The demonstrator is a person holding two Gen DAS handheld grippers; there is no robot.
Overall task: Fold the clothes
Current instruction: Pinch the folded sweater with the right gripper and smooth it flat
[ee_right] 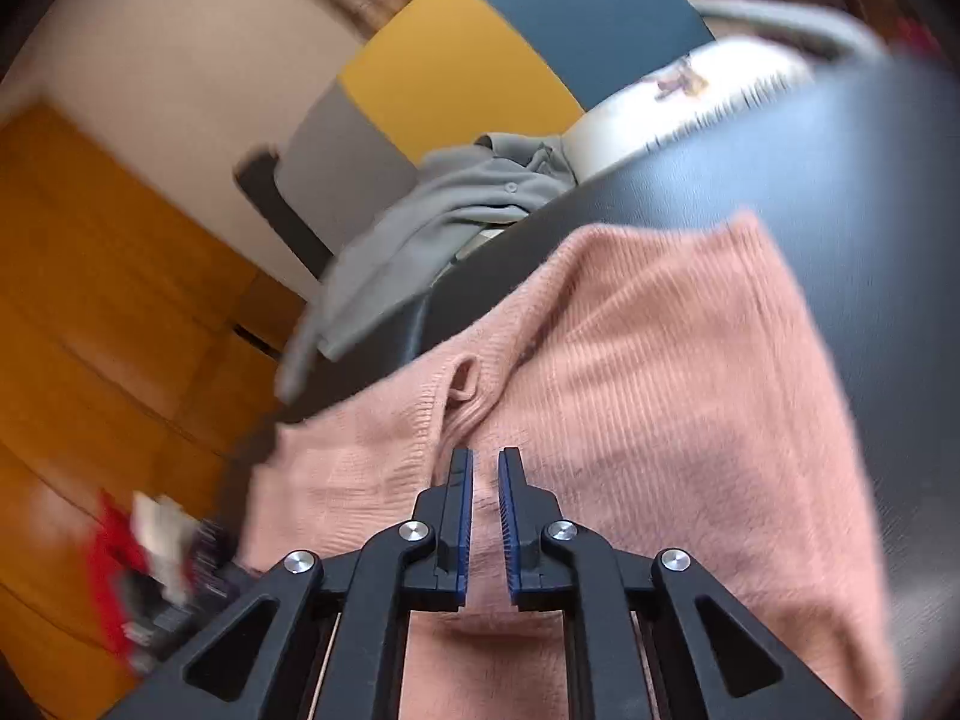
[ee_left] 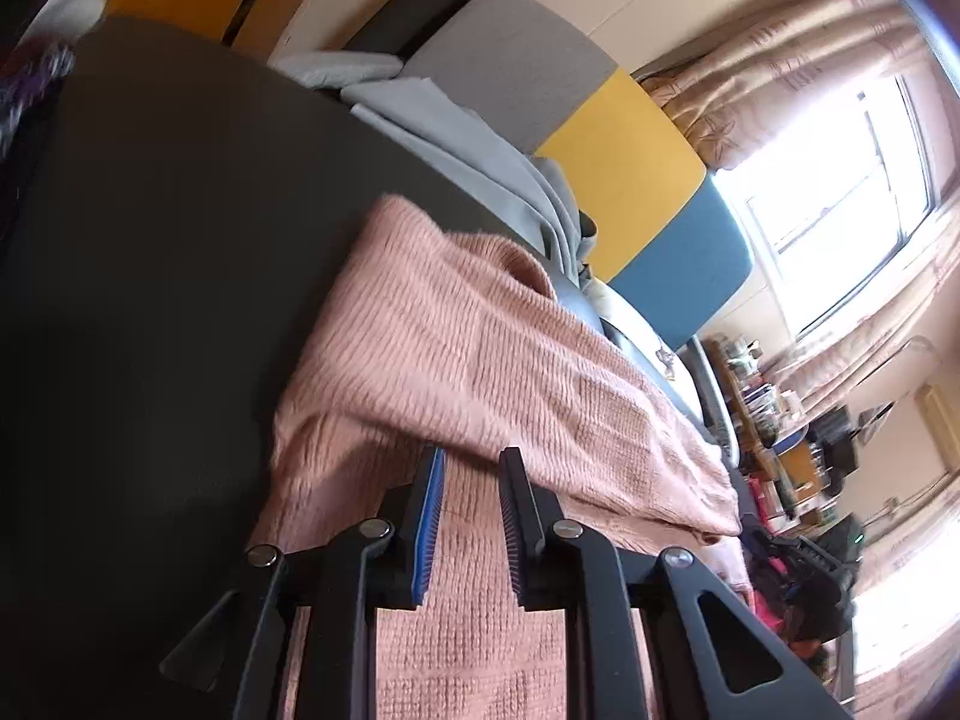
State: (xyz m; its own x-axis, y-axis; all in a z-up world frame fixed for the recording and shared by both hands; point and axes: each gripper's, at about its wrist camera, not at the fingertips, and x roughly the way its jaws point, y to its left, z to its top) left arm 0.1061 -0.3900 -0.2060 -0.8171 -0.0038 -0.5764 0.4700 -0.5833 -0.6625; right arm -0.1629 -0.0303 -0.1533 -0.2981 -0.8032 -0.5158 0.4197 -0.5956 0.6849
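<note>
Dark and smooth, the table top [ee_left: 168, 276] fills both views and carries a pink ribbed knit sweater [ee_left: 480, 360] spread across it. Seen from the left wrist, the left gripper [ee_left: 471, 456] has its jaws a modest way apart with the sweater's fabric running up between them and draped over the tips; whether the pads actually press on the cloth cannot be told. Seen from the right wrist, the right gripper [ee_right: 485, 456] stands nearly closed, with pink knit filling the narrow slot between its blue-edged pads, so it appears to pinch a fold of the sweater. Only the right view shows the garment's opening with a small loop of knit just ahead of the fingertips, and orange wooden flooring [ee_right: 90, 300] to the left. Both views show a grey shirt [ee_left: 480, 138] lying beyond the sweater at the table's far edge, against a chair back of grey, yellow and blue panels [ee_left: 624, 162]. Only the left view shows a bright window [ee_left: 840, 192] with patterned curtains and cluttered shelves [ee_left: 774, 420].
</note>
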